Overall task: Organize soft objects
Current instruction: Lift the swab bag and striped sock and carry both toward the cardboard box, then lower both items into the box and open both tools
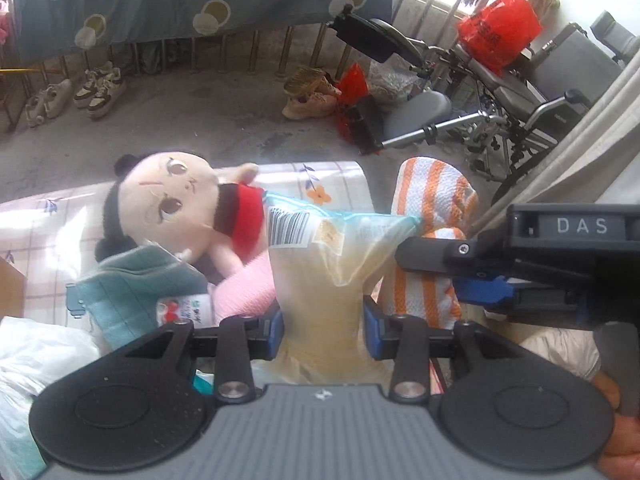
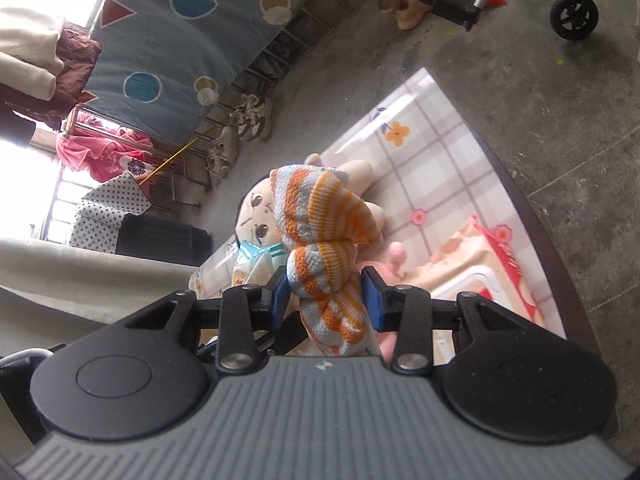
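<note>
Two soft things are in my grip at once: my left gripper is clamped on a clear plastic bag of pale yellowish stuff, and my right gripper is pinched around an orange-and-white striped towel, bunched between the blue pads. Both hang above the checked floral tablecloth, the towel just beside the bag in the left view.

To do this lift well, I'd judge the trick is keeping both clear of the plush doll lying beneath, and not letting the towel's loose folds drag it along — cloth sags and slides, so I'd hold firmly and move evenly.

As for containers, the bag is the only one I can read; its contents are soft and pale, though what exactly I cannot tell. A teal cloth and a pink roll lie loose by the doll, not yet sorted.
</note>
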